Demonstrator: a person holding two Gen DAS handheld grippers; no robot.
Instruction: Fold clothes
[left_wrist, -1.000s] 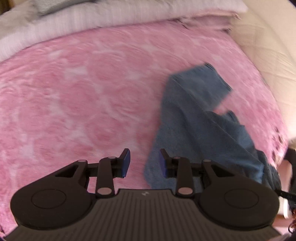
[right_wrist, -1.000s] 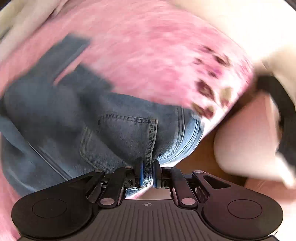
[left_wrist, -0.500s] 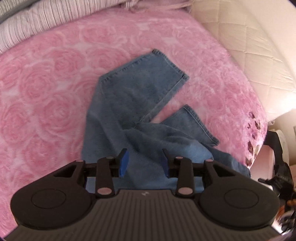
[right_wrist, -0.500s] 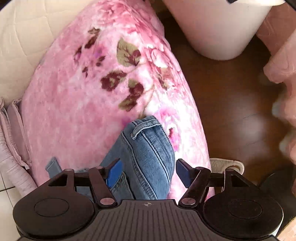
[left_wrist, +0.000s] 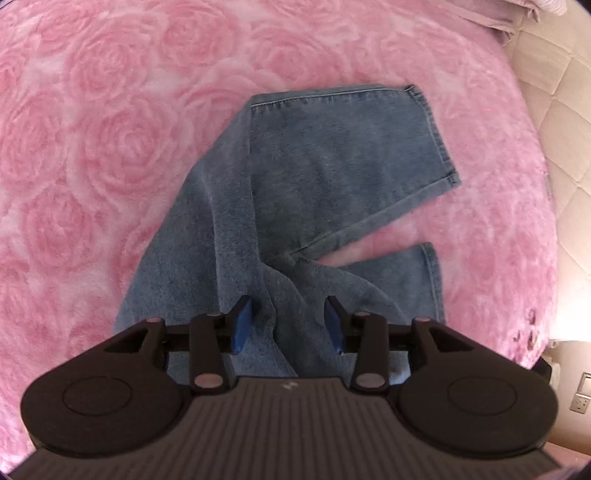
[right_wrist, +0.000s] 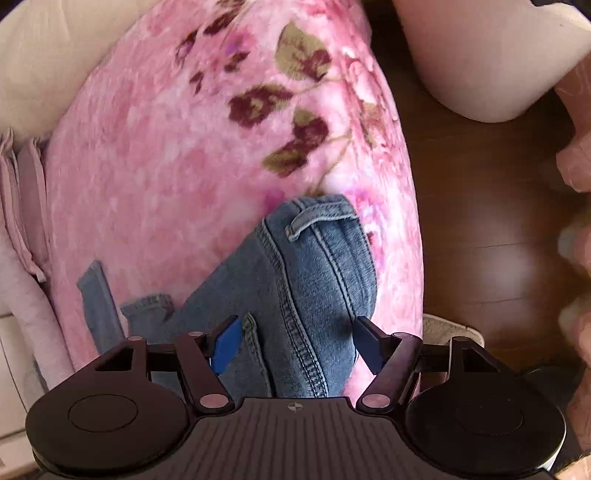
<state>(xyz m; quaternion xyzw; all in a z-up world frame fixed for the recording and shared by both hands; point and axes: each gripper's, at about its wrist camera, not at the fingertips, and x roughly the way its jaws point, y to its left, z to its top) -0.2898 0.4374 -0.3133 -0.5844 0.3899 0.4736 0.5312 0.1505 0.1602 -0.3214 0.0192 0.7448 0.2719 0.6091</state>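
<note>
Blue jeans (left_wrist: 325, 192) lie crumpled on the pink rose-patterned blanket (left_wrist: 110, 147), the two legs spread apart toward the right. My left gripper (left_wrist: 286, 325) is open above a raised fold where the legs meet. In the right wrist view the jeans' waist with a belt loop (right_wrist: 314, 266) lies near the bed's edge. My right gripper (right_wrist: 295, 343) is open wide, its jaws either side of the waist part, holding nothing.
The bed edge drops to a dark wood floor (right_wrist: 480, 229) on the right. A white round container (right_wrist: 480, 55) stands on the floor. A cream quilted headboard (left_wrist: 554, 129) borders the bed. Pillows (right_wrist: 22, 206) lie at the left.
My right gripper let go of the jeans' waist and opened wide. My left gripper moved over the jeans, now above the crotch fold. The jeans settled on the blanket.
</note>
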